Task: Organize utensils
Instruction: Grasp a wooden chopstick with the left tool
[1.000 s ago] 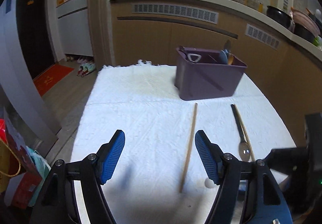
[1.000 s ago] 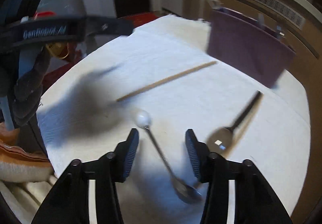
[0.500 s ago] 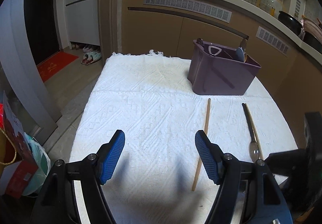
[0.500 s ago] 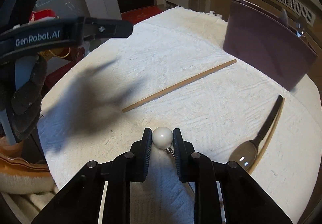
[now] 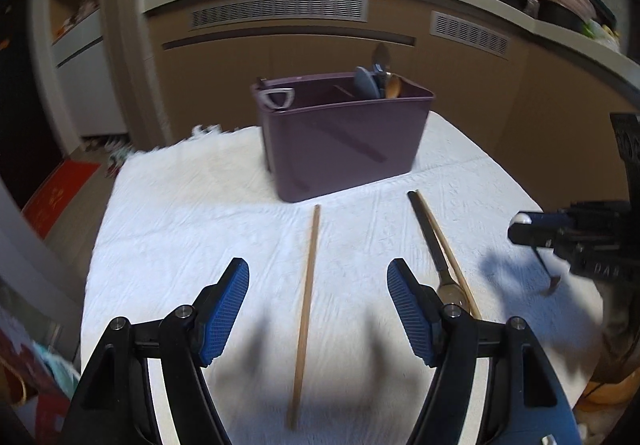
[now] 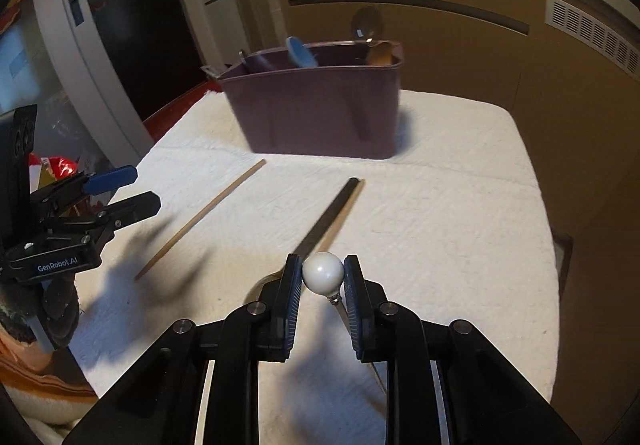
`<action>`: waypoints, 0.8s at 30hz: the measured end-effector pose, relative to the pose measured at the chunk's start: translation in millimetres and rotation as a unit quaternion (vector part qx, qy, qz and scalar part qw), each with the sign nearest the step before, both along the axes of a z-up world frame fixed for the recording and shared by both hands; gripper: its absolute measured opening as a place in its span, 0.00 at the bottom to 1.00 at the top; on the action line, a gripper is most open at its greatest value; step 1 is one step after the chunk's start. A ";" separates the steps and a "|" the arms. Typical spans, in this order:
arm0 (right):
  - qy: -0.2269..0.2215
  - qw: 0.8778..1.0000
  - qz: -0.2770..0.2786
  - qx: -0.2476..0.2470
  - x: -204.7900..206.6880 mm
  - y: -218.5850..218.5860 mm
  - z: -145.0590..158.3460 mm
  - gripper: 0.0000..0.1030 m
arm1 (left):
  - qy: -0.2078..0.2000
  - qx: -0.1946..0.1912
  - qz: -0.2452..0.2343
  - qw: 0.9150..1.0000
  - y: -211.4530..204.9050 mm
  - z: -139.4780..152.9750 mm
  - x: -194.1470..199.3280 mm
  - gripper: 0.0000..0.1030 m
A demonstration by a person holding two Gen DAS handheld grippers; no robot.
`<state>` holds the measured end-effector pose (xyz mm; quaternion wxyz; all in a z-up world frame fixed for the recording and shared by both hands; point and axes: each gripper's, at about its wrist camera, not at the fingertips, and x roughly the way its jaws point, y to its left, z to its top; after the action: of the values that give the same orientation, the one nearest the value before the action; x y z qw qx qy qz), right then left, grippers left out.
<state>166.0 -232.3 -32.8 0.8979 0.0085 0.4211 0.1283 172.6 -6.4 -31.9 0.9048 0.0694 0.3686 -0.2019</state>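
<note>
Right tongs (image 6: 322, 277) pinch the white-ball-ended metal utensil (image 6: 323, 274), lifted for the purple plastic caddy (image 6: 316, 105); left tongs (image 5: 318, 309) gape over the wooden chopstick (image 5: 306, 309).

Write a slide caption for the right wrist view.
Right gripper clamps a ball-ended spoon above the towel, facing the purple caddy.

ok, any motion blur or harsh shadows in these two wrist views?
Left wrist: purple caddy and cloth edge smeared, dark jaw shadows by the chopstick. Right wrist: caddy and black-handled spoon blurred, white ball-end utensil sharp, glare on it.
</note>
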 end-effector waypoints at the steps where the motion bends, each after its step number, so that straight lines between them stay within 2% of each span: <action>1: 0.000 1.000 -0.007 0.002 -0.1 -2.9 0.1 0.21 | 0.003 0.004 -0.005 1.000 -2.3 -2.8 6.6 0.59; 2: 0.002 1.000 -0.015 0.006 1.3 -7.1 -0.8 0.21 | 0.012 0.009 -0.009 1.000 -4.3 -6.7 15.4 0.51; 4: 0.004 1.000 -0.027 0.009 3.1 -12.8 -5.2 0.22 | 0.038 0.022 -0.010 0.999 -6.5 -15.7 33.4 0.44; 7: 0.013 0.999 -0.036 0.015 6.5 -18.4 -14.5 0.22 | 0.072 0.050 -0.006 0.996 -12.3 -29.6 57.0 0.40; 9: 0.019 0.999 -0.038 0.017 8.8 -19.2 -20.0 0.22 | 0.087 0.057 -0.023 0.994 -20.2 -34.6 63.0 0.34; 15: 0.038 0.998 -0.037 0.026 18.4 -20.2 -36.1 0.22 | 0.089 0.076 -0.038 0.992 -49.6 -41.7 72.5 0.32; 24: 0.051 0.997 -0.036 0.034 21.4 -21.4 -48.8 0.22 | 0.098 0.088 0.002 0.991 -57.4 -55.8 108.1 0.31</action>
<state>187.4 -253.7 -81.6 0.8784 0.0609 0.4612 0.1099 280.7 -63.8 -87.7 0.8550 0.1275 0.4722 -0.1728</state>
